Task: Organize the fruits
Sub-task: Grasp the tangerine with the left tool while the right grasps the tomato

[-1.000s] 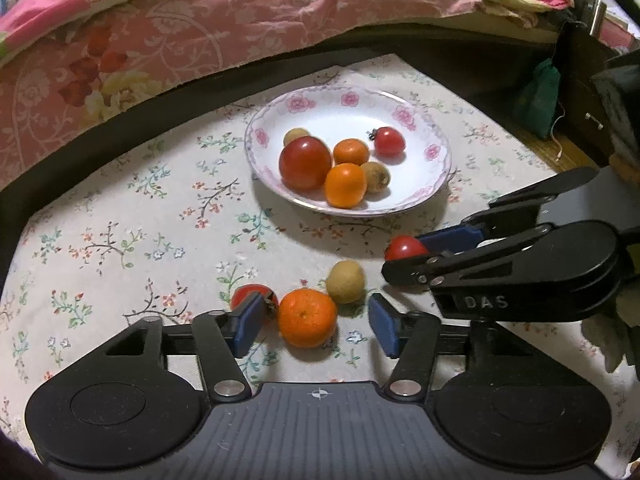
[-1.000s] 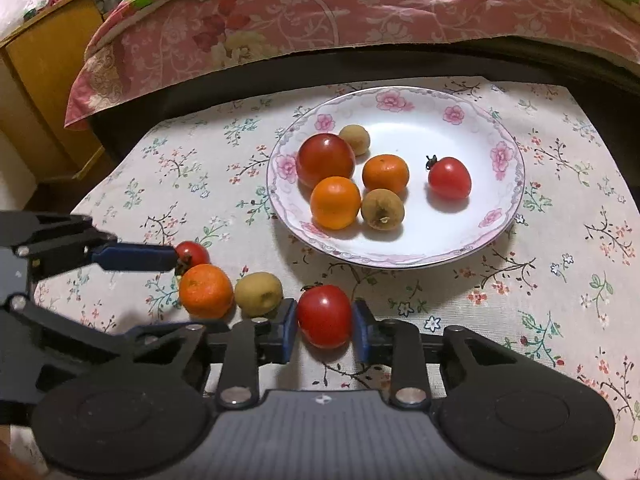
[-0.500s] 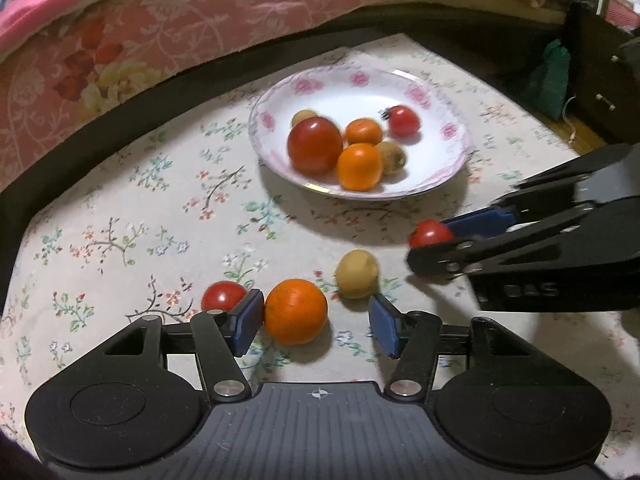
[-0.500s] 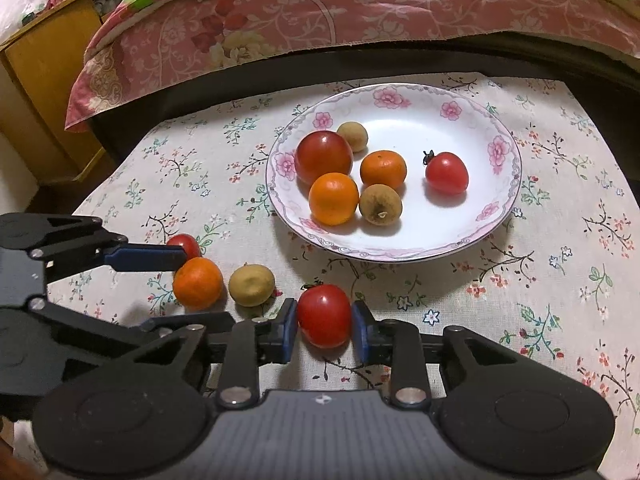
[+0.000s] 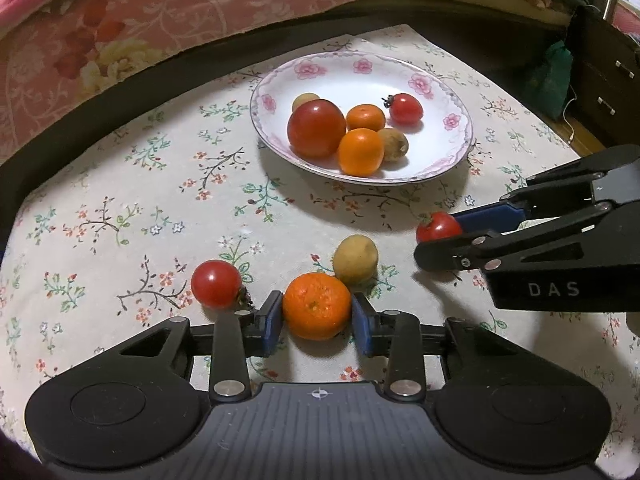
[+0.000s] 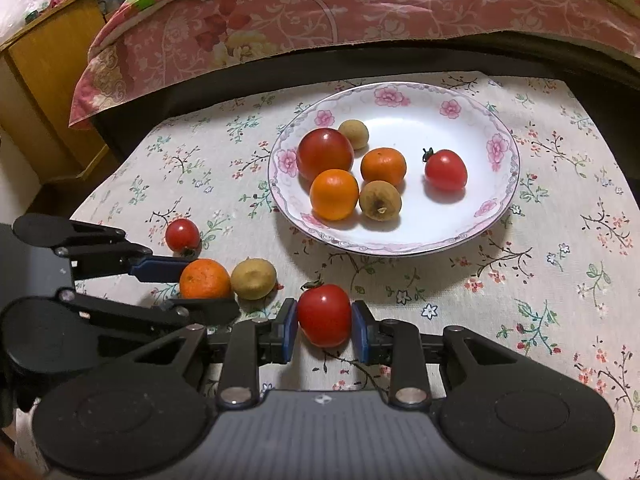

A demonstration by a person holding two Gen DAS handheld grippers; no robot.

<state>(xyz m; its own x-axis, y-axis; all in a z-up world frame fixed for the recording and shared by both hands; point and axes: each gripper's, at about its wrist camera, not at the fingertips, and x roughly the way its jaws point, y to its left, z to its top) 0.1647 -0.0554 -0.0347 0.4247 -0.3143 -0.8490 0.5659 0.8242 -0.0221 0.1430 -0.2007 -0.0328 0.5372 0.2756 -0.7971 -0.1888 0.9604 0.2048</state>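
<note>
Compared with one second earlier, the left gripper (image 5: pixel 318 322) has closed: its blue pads, then spread wide with the mandarin (image 5: pixel 317 306) loose between them, now press on both sides of that fruit, which rests on the flowered tablecloth (image 5: pixel 120 208) of the table. The small tomato (image 5: pixel 216 284) that lay partly hidden behind the left pad now lies clear of it, just beside the gripper, its dark stem end turned toward the pad. A yellowish round fruit (image 5: pixel 355 259) touches the far side of the mandarin. The right gripper (image 6: pixel 325 330) is unchanged, its jaws clamped on a red tomato (image 6: pixel 324 315) low over the cloth, near the front rim of the plate (image 6: pixel 400 246); the tomato's green stem end points up and away from the camera, and its long axis runs roughly upright between the pads. The mandarin is nearly round, so no long axis can be told; its dimpled end faces the left wrist camera. On the plate lie a large tomato (image 6: pixel 325 154), two mandarins, two brownish fruits and a small tomato (image 6: pixel 446 170) set apart to the right, stem toward the left. A bed with a pink quilt (image 6: pixel 320 12) lies beyond the table.
</note>
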